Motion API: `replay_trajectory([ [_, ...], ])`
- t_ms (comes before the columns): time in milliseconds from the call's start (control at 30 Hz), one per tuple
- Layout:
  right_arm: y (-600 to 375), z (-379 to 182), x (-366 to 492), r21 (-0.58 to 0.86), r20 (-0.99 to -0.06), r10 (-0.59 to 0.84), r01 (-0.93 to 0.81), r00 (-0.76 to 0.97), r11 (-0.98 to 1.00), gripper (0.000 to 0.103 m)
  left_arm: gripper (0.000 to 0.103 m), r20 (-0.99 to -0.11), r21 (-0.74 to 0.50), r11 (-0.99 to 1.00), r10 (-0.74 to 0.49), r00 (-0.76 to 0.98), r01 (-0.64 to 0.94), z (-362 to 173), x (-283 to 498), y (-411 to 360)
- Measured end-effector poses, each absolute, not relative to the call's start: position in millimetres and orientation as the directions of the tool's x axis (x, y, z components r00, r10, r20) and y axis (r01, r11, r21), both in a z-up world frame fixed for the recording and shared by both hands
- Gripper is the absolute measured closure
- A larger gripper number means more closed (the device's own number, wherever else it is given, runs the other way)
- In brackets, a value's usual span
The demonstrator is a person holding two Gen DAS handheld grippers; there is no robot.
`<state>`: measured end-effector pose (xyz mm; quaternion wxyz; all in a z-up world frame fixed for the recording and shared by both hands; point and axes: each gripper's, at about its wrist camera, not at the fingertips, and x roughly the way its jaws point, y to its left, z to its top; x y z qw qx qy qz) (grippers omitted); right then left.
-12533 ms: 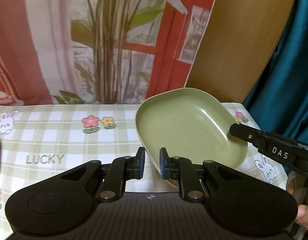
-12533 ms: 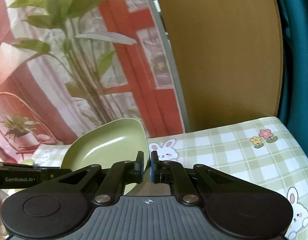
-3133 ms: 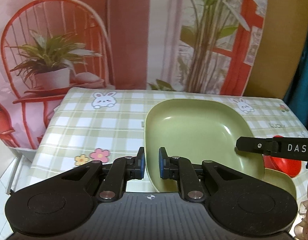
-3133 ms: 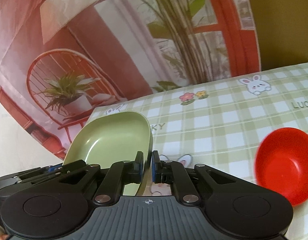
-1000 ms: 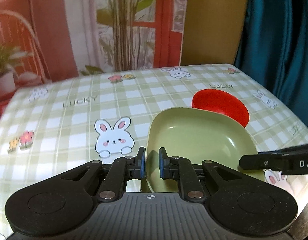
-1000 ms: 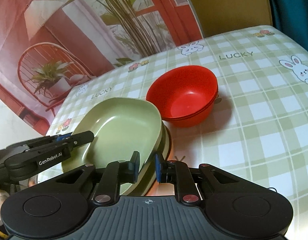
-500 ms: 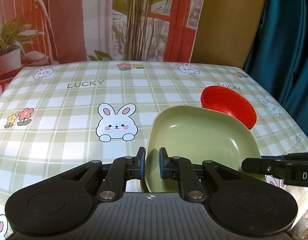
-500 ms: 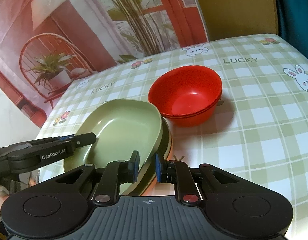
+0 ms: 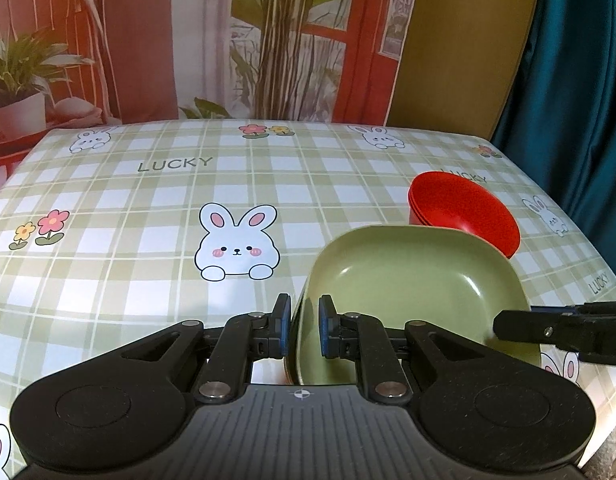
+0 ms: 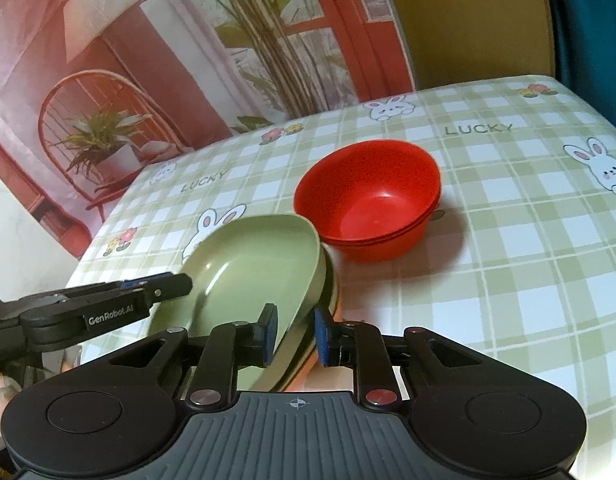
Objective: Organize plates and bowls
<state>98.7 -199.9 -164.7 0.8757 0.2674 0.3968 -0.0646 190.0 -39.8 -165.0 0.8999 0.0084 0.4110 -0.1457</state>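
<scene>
A green plate (image 9: 408, 280) lies on top of another green plate (image 10: 330, 280) on the checked tablecloth, right beside a stack of red bowls (image 9: 464, 212) (image 10: 368, 208). My left gripper (image 9: 302, 330) is shut on the near left rim of the top green plate (image 10: 252, 272); from the right wrist view it (image 10: 184, 284) shows side-on at that rim. My right gripper (image 10: 294, 334) straddles the opposite rim and its jaws are opening, the pads standing just off the plate edge. Its finger (image 9: 504, 326) reaches in from the right.
The tablecloth (image 9: 148, 200) with rabbits, flowers and LUCKY lettering stretches bare to the left and back. A printed backdrop with a plant and red chair hangs behind, and a teal curtain (image 9: 580, 80) hangs at the right. The table's right edge runs close behind the bowls.
The green plate, held up between both grippers earlier, has come down onto the other green plate beside the red bowls. In the last half second the right jaws have widened slightly.
</scene>
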Motion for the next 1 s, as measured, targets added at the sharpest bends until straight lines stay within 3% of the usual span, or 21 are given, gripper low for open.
replay_trajectory([
  [1000,-216,-180,92,0.474,-0.713,0.099,0.374,0.694,0.797,0.080,0.087,-0.746,-0.168,0.967,-0.253,0.616,0.194,-170,184,-27],
])
